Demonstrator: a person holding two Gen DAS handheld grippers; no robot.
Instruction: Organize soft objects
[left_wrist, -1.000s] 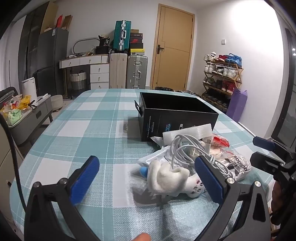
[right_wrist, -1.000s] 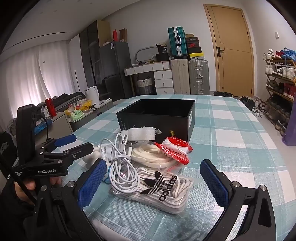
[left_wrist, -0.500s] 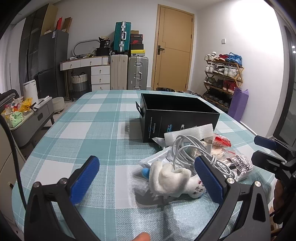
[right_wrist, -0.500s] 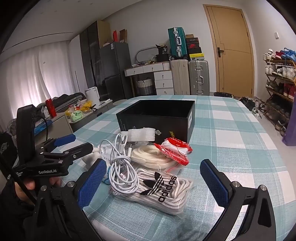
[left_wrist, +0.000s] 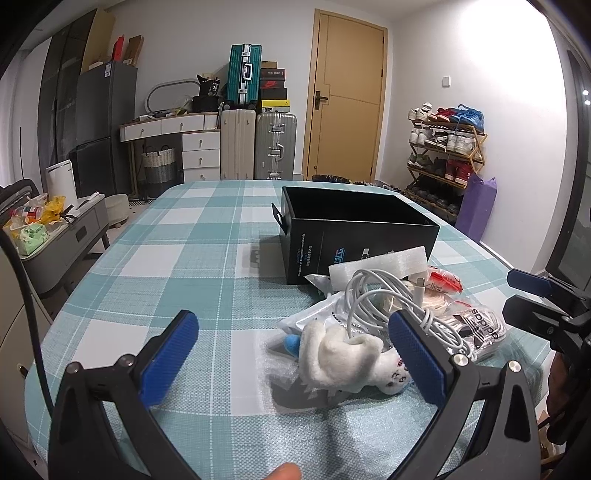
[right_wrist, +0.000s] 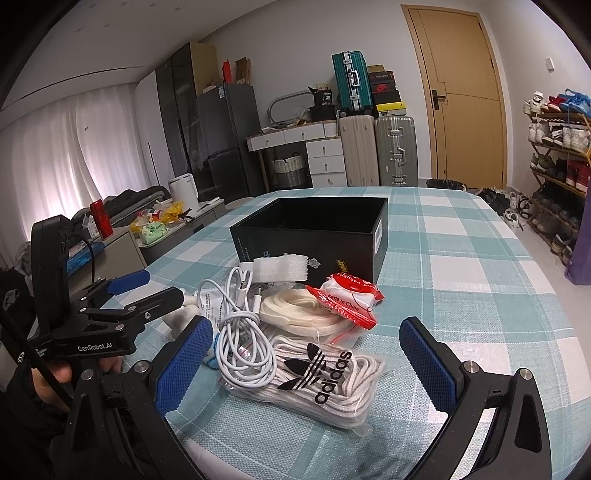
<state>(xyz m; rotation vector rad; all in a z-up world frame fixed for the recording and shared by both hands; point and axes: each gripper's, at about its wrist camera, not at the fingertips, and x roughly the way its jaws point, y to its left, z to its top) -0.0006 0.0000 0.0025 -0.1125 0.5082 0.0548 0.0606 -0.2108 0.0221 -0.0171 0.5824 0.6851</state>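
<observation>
A pile of soft things lies on the checked tablecloth in front of an open black box (left_wrist: 354, 229) (right_wrist: 317, 229). It holds a white plush toy (left_wrist: 343, 358), a coiled white cable (left_wrist: 384, 295) (right_wrist: 243, 343), a bag of adidas socks (right_wrist: 325, 373) (left_wrist: 476, 328), cream laces (right_wrist: 295, 314), a red packet (right_wrist: 347, 295) and a white foam piece (right_wrist: 280, 267) (left_wrist: 380, 264). My left gripper (left_wrist: 291, 358) is open and empty, just short of the plush toy. My right gripper (right_wrist: 306, 365) is open and empty, over the socks bag.
The table (left_wrist: 166, 266) runs far back past the box. Suitcases (left_wrist: 258, 144), a drawer desk (left_wrist: 184, 147) and a door (left_wrist: 343, 107) stand behind. A shoe rack (left_wrist: 443, 147) is at the right, a grey side cabinet (left_wrist: 55, 240) at the left.
Both grippers have stayed open and almost still. The left view has drifted very slightly; the pile has not moved.
</observation>
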